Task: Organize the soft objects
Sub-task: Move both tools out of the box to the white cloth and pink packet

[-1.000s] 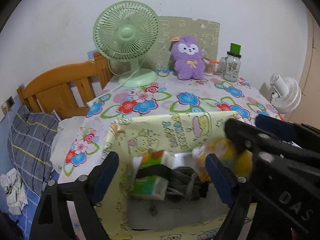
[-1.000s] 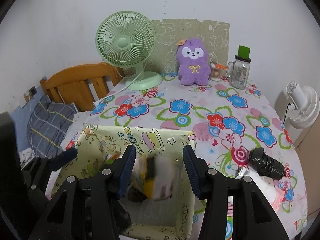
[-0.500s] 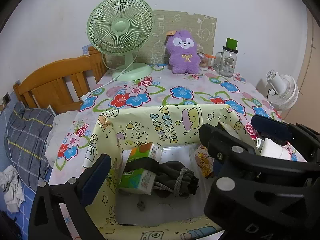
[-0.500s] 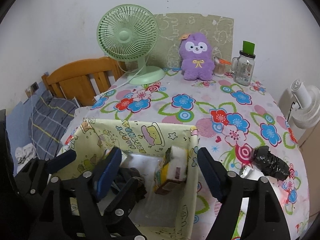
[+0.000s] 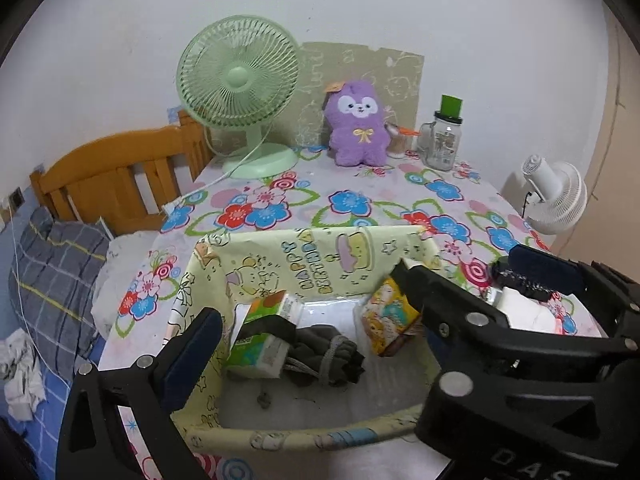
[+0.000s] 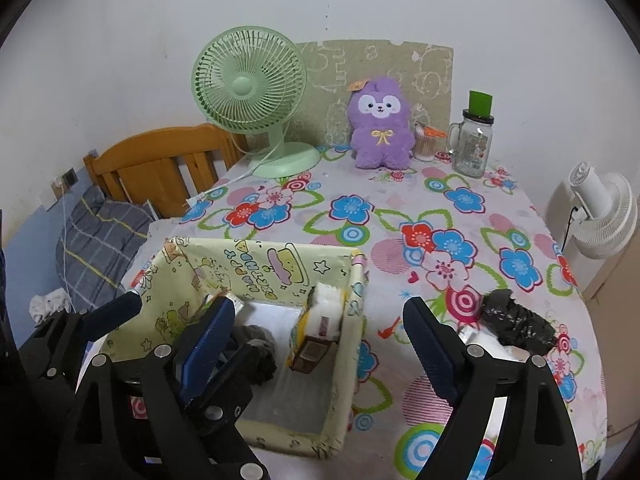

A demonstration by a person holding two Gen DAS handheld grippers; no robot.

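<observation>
A yellow cartoon-print box [image 5: 312, 264] [image 6: 256, 268] stands on the flowered table. Inside lie a green tissue pack [image 5: 260, 340], dark grey gloves [image 5: 324, 352] [image 6: 260, 356] and a yellow cartoon tissue pack [image 5: 390, 316] [image 6: 316, 332] that leans on the box's right wall. My left gripper [image 5: 316, 332] is open wide over the box, holding nothing. My right gripper [image 6: 318, 312] straddles the right wall, its jaws opening; the yellow pack sits below and between them, untouched. A purple plush [image 6: 380, 128] sits at the back. A black crumpled bundle [image 6: 516, 320] lies to the right.
A green desk fan [image 5: 240, 80] and a glass jar with a green lid [image 6: 472, 144] stand at the table's back. A white fan [image 6: 604, 216] is off the right edge. A wooden headboard [image 5: 112, 176] and plaid pillow [image 5: 52, 272] lie left.
My right gripper's jaws spread and let go of the yellow tissue pack, which now rests against the box's right wall. My left gripper opened a little wider.
</observation>
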